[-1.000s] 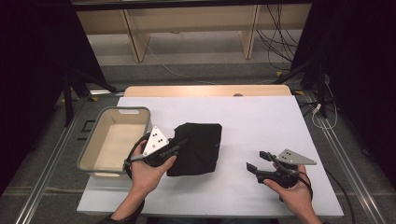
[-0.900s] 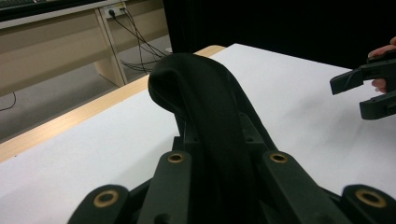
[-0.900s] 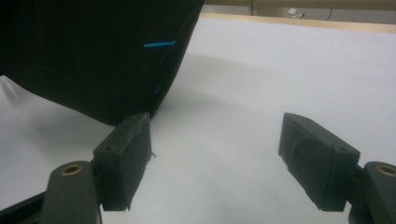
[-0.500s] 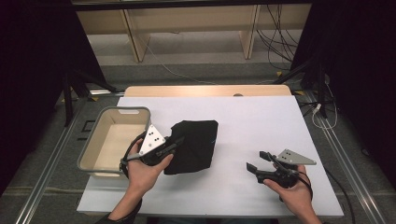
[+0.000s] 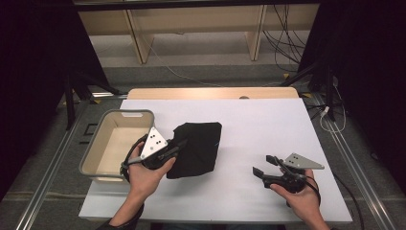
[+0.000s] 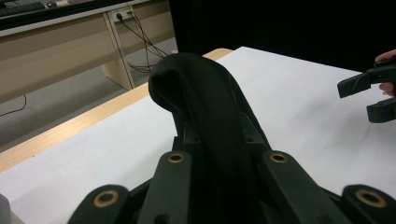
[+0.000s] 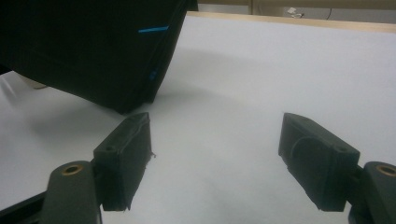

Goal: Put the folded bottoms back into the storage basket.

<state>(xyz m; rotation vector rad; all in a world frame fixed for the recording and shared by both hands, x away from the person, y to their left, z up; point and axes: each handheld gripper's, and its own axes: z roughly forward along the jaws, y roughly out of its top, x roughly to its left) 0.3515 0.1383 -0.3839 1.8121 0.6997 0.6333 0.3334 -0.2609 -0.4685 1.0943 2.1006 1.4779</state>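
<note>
Two small blue marks on the black cloth [image 7: 88, 51] are all we see by way of labelling, and we can read no writing in them. Our left gripper [image 5: 178, 144] has its fingers closed on the cloth's left edge, the fabric humped up between them. The cloth lies near the desk's [image 5: 268, 124] middle, just beside the beige bin [image 5: 95, 158] at the left edge. Our right gripper [image 5: 262, 165], near the front right corner, holds its fingers [image 7: 125, 156] wide apart, gripping nothing.

White table [image 5: 268, 124]: grey bin [image 5: 91, 158] left, black cloth [image 5: 201, 143] centre.
</note>
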